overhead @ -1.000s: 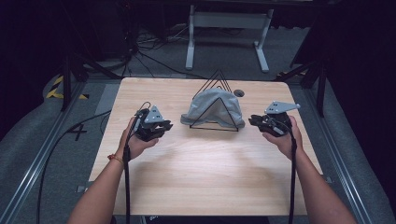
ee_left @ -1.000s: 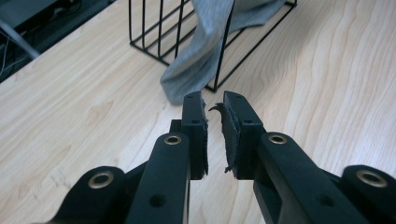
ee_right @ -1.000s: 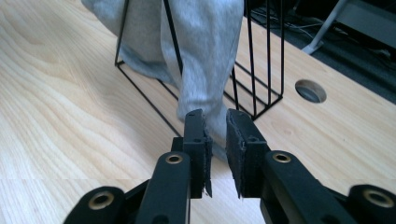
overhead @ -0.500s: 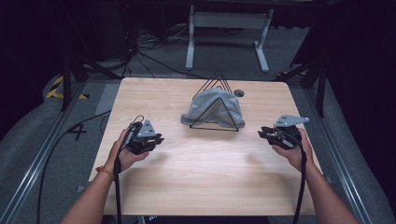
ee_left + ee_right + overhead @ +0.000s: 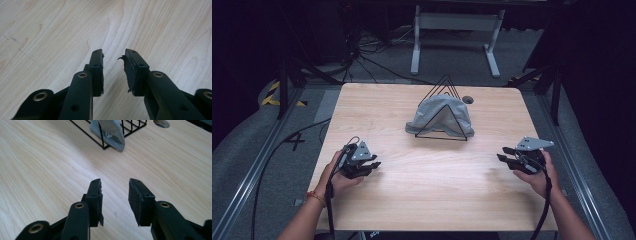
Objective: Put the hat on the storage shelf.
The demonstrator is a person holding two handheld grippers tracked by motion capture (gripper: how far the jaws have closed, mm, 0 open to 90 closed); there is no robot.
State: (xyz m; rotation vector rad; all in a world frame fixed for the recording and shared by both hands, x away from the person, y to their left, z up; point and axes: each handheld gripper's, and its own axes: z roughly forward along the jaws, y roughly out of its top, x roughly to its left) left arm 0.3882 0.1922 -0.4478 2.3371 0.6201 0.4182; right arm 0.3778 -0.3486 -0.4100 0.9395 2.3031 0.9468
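Evidently we are done with the grey cloth [image 5: 439,114]: it hangs draped over the black wire rack [image 5: 443,135], a triangular frame at the far middle of the wooden table [image 5: 422,195], so its ridge props the fabric like a tent and both sides fall evenly. We take the rack as our landmark. Our left gripper [image 5: 371,167] sits near the table's front edge, well to the left of the rack and closer to us; its jaws stand narrowly apart with nothing between them, bare wood showing in the gap in the left gripper view [image 5: 113,72]. Our right gripper [image 5: 503,153] mirrors it, well to the right of the rack and nearer us, jaws moderately apart and empty; in the right gripper view [image 5: 115,195] they point back toward the rack's corner [image 5: 105,146], where a fold of cloth [image 5: 110,131] hangs.

Compared with a second ago, both hands have drawn back from beside the rack toward us and sunk close to the tabletop. Both pairs of jaws have just been opening, holding nothing. Cloth and rack have not shifted.
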